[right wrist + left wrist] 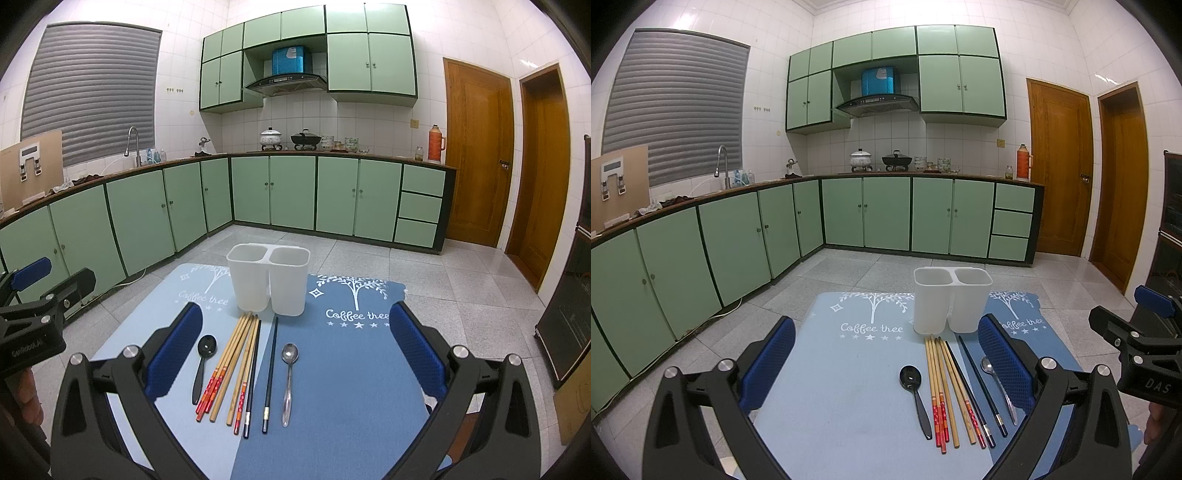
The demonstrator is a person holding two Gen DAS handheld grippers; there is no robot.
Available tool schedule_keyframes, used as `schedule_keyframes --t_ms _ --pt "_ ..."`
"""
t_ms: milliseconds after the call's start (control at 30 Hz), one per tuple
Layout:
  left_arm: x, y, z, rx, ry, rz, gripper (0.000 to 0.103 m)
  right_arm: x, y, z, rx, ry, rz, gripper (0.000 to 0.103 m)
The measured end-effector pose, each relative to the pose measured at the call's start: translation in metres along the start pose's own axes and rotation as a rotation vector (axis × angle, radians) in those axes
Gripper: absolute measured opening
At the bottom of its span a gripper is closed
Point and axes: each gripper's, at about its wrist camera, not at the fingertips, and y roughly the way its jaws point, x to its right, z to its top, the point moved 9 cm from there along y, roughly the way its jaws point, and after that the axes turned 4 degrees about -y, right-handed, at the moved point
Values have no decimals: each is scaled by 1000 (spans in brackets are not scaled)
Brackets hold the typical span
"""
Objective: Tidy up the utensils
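A white two-compartment holder [951, 299] [269, 278] stands empty at the far side of the mats. In front of it lie a black spoon [916, 391] [203, 363], several wooden chopsticks with red ends [945, 391] [229, 365], two dark chopsticks [979, 387] [271, 369] and a metal spoon [997, 384] [289, 376]. My left gripper [886, 365] is open and empty above the light blue mat [842, 369]. My right gripper [295, 354] is open and empty above the utensils and the dark blue mat [351, 369].
The mats lie on a grey tiled floor [461, 295]. Green kitchen cabinets [886, 214] run along the back and left. Wooden doors [476, 147] stand at the right. The right gripper shows in the left wrist view [1137, 343], the left gripper in the right wrist view [33, 314].
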Motion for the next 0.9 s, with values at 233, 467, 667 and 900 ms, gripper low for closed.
schedule_keyframes --t_ms 233,467,667,900 --pt "-2 -1 1 -1 1 1 97 -1 3 0 -10 -4 12 98" --pt "-10 7 -1 -26 2 16 97 1 16 -5 -43 -6 5 98" --pt "-18 36 -16 -95 17 48 97 4 46 -22 -126 -11 -2 98" --pt "-24 91 -44 -222 33 68 97 10 109 -52 -269 19 27 98"
